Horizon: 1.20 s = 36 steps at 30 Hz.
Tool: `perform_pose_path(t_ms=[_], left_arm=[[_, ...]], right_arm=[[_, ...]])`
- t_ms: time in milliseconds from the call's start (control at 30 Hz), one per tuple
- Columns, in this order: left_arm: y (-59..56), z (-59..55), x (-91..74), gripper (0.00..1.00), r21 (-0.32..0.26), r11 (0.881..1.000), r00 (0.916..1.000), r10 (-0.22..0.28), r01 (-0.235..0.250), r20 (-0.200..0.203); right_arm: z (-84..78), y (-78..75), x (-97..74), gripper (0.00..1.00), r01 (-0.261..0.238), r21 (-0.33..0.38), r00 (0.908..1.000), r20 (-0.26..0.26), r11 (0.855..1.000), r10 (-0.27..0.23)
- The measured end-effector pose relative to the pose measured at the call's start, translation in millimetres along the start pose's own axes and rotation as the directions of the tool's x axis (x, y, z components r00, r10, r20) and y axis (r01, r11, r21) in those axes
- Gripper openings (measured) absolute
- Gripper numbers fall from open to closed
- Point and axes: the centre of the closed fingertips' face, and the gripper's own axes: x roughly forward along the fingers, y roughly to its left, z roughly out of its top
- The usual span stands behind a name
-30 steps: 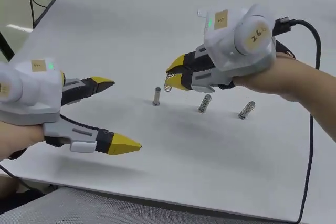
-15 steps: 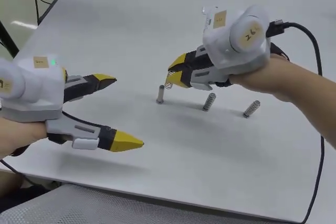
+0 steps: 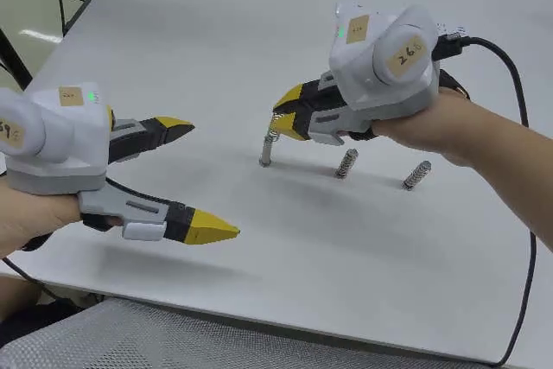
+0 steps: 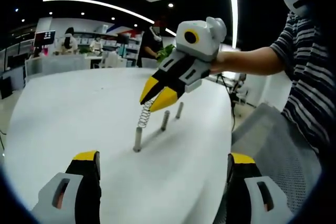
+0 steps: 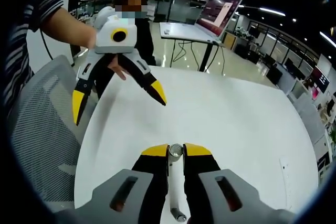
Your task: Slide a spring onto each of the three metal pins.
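Just over the pin (image 4: 137, 140), spring (image 4: 144, 115) clamped in right claw (image 4: 152, 95)

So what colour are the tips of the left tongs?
Yellow; the left tongs show best in the head view.

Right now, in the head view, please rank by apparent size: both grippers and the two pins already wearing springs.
1. left gripper and right gripper: alike; left is nearer the camera, so unranked.
2. middle spring-covered pin and rightmost spring-covered pin: far smaller, alike.
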Motion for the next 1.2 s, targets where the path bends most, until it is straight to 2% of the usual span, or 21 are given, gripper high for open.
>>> perform_pose_path(t_ms=[300,633,967,1200], left_arm=[[0.9,-0.6,-2.6,0.98,-0.008,1.0,1.0,0.006,-0.006,0.002],[0.7,-0.9,-2.4,0.98,-0.014,1.0,1.0,0.009,-0.009,0.004],[1.4,-1.3,-0.7,0.98,-0.016,1.0,0.9999,0.01,-0.01,0.007],[3.8,-3.1,-2.8,0.98,-0.025,1.0,0.9998,0.018,-0.018,0.011]], right_arm=[[-5.1,-3.9,6.0,0.07,0.003,0.031,1.0,0.004,1.0,-0.003],[-7.8,0.5,10.5,0.07,-0.009,0.042,0.9999,-0.006,0.999,0.009],[-29.0,3.5,32.3,0.07,-0.023,0.061,0.9981,-0.056,0.998,0.026],[-32.9,7.9,41.2,0.07,-0.03,0.063,0.9972,-0.067,0.998,0.034]])
